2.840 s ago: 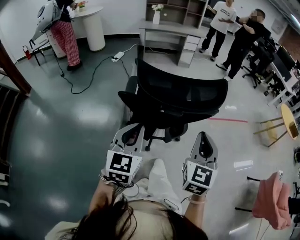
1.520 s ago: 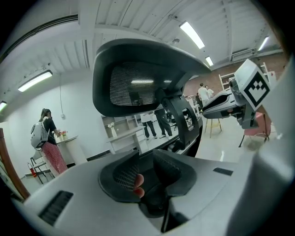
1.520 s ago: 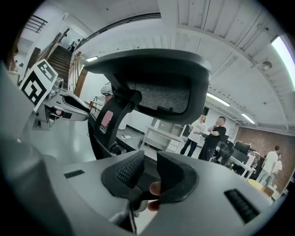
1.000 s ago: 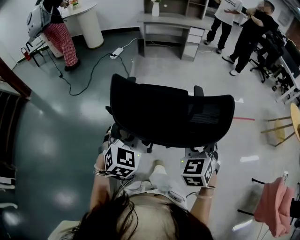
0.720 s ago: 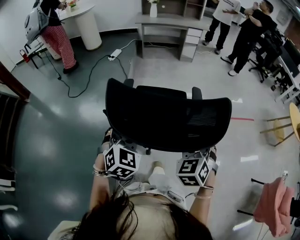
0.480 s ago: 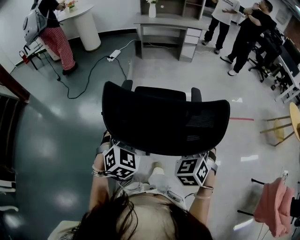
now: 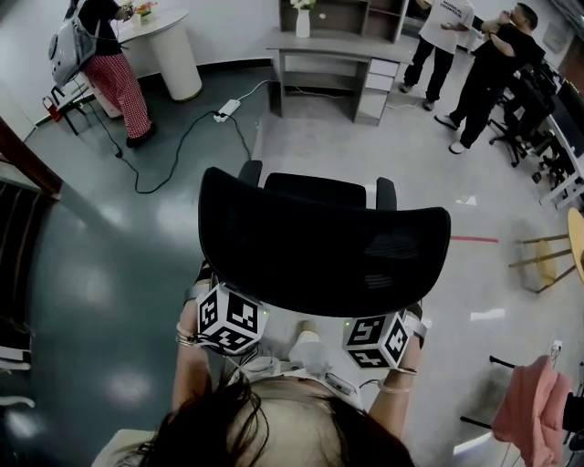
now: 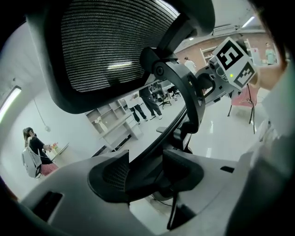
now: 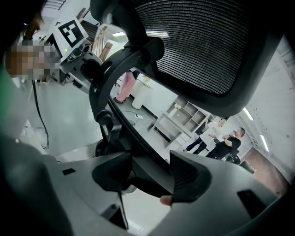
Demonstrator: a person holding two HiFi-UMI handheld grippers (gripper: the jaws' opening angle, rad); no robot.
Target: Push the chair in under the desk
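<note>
The black mesh office chair [image 7: 321, 244] stands on open floor with its backrest toward the person. It faces the grey desk [image 7: 333, 44] at the far side of the room and is well apart from it. A white vase [image 7: 302, 20] stands on that desk. Both grippers are low behind the backrest, so the head view shows only the left cube [image 7: 228, 319] and the right cube [image 7: 379, 339] under its lower edge.

The left gripper [image 8: 146, 171] has its jaws spread wide, having just been opening. The chair's curved back strut [image 8: 184, 92] runs between them, unclamped. The right gripper [image 9: 148, 177] is the same: jaws wide, just opened further, the dark frame passing loosely between its pads.

Two people [image 7: 484, 73] stand near the desk's right end, and a power strip [image 7: 228, 109] lies on the floor to its left.
</note>
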